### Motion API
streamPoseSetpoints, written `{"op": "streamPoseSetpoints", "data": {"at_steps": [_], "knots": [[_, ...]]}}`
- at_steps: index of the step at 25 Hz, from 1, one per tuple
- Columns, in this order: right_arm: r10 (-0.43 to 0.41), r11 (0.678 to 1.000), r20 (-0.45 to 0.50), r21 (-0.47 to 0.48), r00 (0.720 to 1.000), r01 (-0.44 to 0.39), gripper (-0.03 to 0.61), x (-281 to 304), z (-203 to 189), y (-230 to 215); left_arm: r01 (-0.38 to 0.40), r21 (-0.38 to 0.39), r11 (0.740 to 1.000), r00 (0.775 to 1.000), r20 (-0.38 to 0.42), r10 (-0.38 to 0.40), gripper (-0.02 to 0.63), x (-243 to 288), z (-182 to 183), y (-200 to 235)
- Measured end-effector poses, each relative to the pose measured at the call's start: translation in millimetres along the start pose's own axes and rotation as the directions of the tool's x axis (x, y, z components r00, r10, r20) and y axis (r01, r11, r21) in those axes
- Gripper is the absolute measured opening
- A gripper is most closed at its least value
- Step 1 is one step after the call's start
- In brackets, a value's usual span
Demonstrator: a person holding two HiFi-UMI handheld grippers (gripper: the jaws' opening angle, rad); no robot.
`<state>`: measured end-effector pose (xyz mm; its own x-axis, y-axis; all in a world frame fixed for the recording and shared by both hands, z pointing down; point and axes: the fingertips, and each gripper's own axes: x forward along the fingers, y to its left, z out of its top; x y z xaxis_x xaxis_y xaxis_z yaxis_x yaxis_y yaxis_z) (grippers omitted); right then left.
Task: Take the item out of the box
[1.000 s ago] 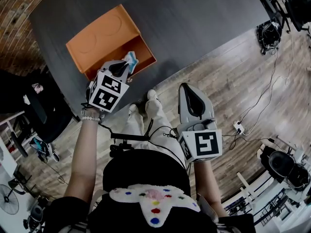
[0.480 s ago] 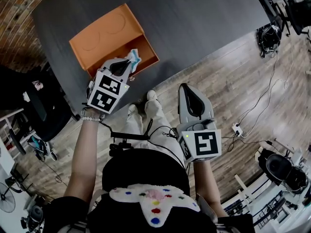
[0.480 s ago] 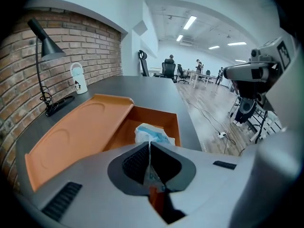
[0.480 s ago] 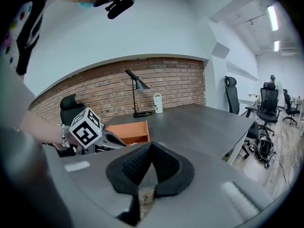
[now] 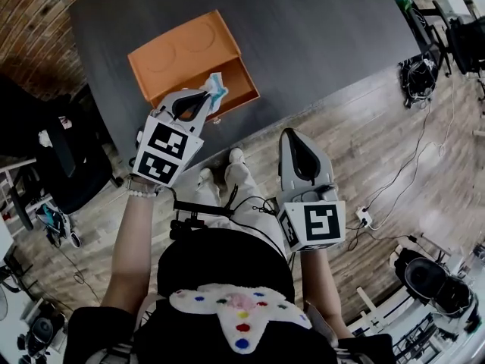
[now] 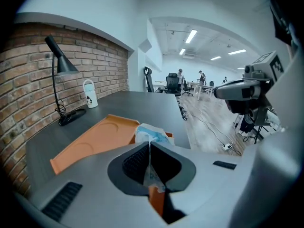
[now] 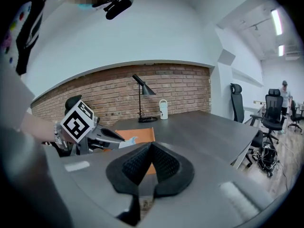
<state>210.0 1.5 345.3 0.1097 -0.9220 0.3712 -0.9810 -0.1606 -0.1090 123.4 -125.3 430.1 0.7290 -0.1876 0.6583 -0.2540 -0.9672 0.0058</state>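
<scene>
**Dark counter (image 5: 326, 29), brick wall (image 5: 30, 21) behind: item pinched, sitting at box rim**

Orange box (image 5: 186, 55) is in the upper left of the head view. It lies open, flat half toward the wall, deep half toward the person.

Left gripper (image 5: 209, 98) is clamped on the item (image 5: 217, 88), a thin blue-and-white packet. In the left gripper view the jaws are together with the packet's edge squeezed between them. The rest of the packet sticks out past the tips, over the box's near edge.

Right gripper (image 5: 292, 138) is lower centre-right in the head view, over the wood floor (image 5: 409, 150) and well apart from the box. Its jaws are fully together with nothing between them.

Status, my read:
- **Done:** the grasp.
- **In progress:** the extraction. The packet looks raised above the deep half, but it overlaps the box rim in both views. Can't tell whether it's fully clear.
- **Left:** bring it clear, set it on bare counter beside the box, let go. No drop spot is marked that I can see.

Risk: the pinch is on a thin edge of soft wrapper, so it could slip. Lamp (image 6: 59, 72) and white bottle (image 6: 89, 93) by the wall are well apart from the box and not in the way.
</scene>
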Motion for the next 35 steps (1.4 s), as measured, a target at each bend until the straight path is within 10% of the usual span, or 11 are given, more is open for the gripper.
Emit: {"op": "streamPoseSetpoints", "data": {"at_steps": [19,35], "knots": [[0.132,0.987,0.119,-0.109,0.984,-0.119,0.009,-6,55,45,-0.168,0.003,0.986,0.941,0.298,0.160,0.014,-135,70,-13],[0.211,0.967,0.175,-0.184,0.962,-0.178,0.009,-23,85,71,-0.274,-0.047,0.961,0.885,0.379,0.271,0.014,-210,68,-26]]}}
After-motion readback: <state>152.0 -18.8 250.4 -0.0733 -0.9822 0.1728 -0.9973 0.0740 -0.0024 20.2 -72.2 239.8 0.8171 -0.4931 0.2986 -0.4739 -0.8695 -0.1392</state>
